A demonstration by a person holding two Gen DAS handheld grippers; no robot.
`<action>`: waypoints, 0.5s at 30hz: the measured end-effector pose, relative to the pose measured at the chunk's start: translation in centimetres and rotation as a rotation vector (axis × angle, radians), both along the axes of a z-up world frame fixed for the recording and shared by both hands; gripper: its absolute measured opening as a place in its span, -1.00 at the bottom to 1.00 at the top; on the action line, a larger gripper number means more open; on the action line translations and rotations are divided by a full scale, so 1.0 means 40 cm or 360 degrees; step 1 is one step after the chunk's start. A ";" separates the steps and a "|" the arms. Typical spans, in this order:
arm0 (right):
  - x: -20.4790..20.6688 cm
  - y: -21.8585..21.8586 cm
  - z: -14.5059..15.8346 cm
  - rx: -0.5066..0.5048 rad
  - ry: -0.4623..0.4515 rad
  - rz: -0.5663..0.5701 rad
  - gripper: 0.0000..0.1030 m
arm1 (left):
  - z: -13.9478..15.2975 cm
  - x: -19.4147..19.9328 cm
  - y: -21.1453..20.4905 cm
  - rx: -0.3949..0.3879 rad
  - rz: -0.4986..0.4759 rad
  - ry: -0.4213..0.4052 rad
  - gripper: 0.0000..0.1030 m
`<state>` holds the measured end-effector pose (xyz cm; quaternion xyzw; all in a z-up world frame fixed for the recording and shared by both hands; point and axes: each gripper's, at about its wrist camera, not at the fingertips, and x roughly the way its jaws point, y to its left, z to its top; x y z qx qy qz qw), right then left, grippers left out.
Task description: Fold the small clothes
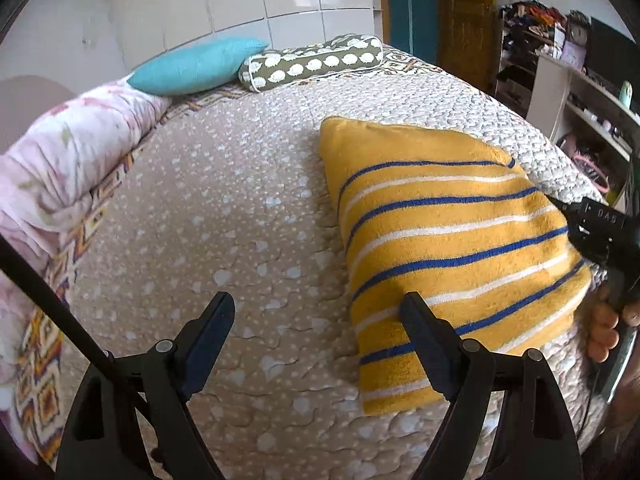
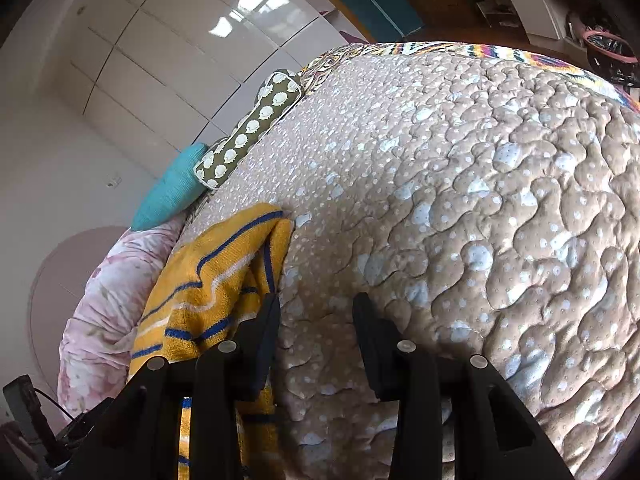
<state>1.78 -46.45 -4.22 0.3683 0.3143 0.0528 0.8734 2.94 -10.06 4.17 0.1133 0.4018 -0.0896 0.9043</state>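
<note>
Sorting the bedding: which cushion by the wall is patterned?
The olive bolster with white shell prints; the teal cushion beside it is plain.

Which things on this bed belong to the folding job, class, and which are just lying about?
Part of the job:
- yellow terry cloth with blue and white stripes
- left gripper, jaws open
- right gripper, jaws open

Just lying about:
- teal cushion
- olive bolster with white shell print
- pink floral quilt
- beige quilted bedspread

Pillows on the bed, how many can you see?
2, both at the far edge by the wall: a teal pillow and, touching it on its right, an olive bolster with white shapes. Others may lie outside the views.
</note>
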 end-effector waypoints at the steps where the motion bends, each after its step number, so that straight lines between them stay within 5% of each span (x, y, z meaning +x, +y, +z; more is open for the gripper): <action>1: -0.002 0.000 0.000 0.0001 -0.0001 0.0000 -0.21 | 0.000 -0.001 -0.003 0.0021 -0.0006 -0.0011 0.63; 15: 0.001 -0.002 0.000 0.0003 -0.0001 -0.0009 -0.21 | -0.006 0.016 0.003 -0.0044 -0.0039 0.0028 0.65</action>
